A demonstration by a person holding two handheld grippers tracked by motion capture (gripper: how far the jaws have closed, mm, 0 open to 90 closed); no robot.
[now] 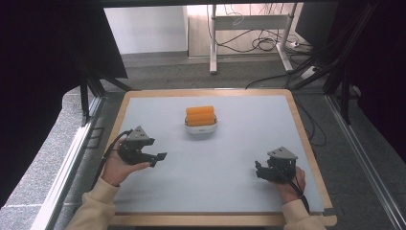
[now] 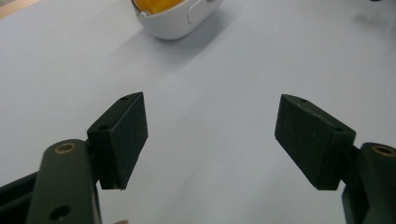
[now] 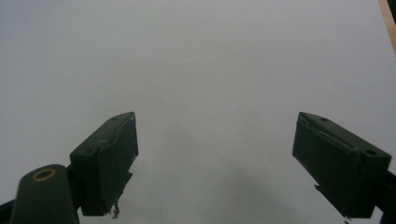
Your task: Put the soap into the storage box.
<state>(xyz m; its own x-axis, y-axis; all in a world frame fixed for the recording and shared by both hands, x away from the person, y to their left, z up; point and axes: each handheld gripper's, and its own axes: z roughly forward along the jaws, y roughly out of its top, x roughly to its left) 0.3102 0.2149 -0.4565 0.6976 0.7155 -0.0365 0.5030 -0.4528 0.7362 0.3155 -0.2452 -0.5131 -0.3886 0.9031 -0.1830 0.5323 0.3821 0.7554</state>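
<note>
White case w/ orange lid sits ahead of the L gripper and off to its right, well apart from the R gripper, between both but farther up the table. Both grippers wide open, holding nothing. Risk: case is rounded and smooth, so an off-center pinch could slide or tip it.

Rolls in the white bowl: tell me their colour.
Orange rolls, seen best in the high view.

Left gripper held low in the left hand, jaws spread wide. Right gripper likewise, jaws wide apart, empty.
</note>
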